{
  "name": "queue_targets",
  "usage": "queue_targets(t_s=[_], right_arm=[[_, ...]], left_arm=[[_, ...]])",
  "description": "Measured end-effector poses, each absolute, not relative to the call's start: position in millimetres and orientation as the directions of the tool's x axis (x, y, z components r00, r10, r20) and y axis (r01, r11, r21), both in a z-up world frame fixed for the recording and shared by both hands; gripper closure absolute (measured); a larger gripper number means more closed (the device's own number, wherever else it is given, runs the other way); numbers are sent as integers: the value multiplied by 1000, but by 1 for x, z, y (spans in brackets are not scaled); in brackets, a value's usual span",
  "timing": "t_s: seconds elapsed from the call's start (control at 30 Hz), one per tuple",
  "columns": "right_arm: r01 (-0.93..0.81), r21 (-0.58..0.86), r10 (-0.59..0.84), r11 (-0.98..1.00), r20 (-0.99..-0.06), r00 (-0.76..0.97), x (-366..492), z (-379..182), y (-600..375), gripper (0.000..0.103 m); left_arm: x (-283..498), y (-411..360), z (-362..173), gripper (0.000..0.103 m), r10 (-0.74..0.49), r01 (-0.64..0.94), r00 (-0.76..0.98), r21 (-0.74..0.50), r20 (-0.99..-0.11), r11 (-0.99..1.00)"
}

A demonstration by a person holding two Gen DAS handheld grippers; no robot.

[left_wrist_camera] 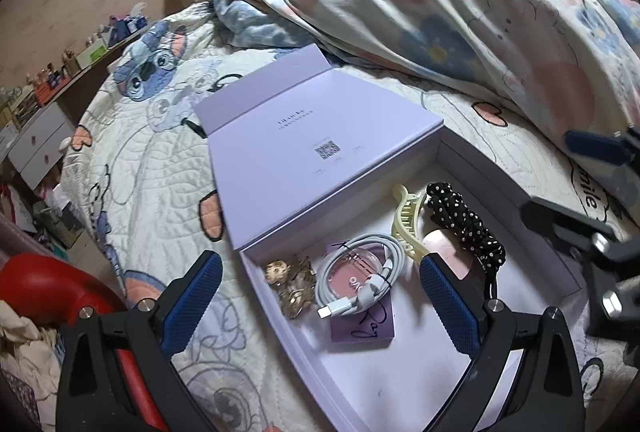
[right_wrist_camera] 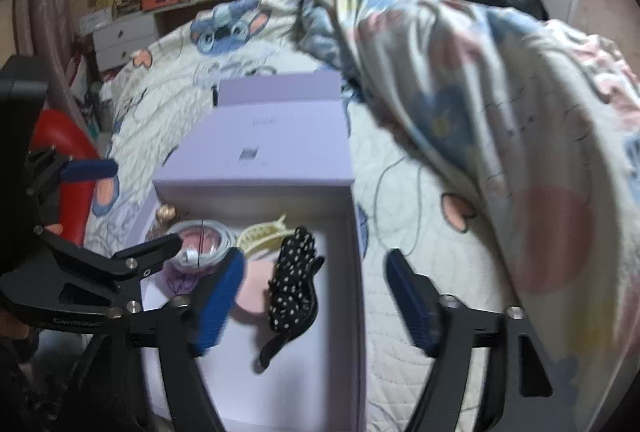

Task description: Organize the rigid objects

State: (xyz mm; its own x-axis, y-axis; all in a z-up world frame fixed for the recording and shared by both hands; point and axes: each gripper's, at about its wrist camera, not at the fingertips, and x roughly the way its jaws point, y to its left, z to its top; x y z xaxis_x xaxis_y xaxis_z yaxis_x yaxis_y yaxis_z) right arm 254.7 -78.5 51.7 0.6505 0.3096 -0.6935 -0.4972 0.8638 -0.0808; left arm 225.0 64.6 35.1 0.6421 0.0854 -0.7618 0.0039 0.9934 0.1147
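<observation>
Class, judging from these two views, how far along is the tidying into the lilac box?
Done: the cable, comb, dotted hair tie, charm and a pink compact already lie inside the box. In hand: nothing; the left claw and right claw are open and empty. Left: probably closing the lid, which stands open.
</observation>
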Motion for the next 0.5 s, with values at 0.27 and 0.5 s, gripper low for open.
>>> queue_targets(t_s=[0.27, 0.5], right_arm=[[-477, -73, 332, 876, -626, 705, 230, 86, -89, 9], [-459, -78, 320, 885, -615, 721, 208, 104, -96, 6]], left_arm=[[197, 65, 68, 2, 108, -34, 679, 116, -726, 993], [166, 64, 97, 2, 114, -43, 730, 122, -673, 992]])
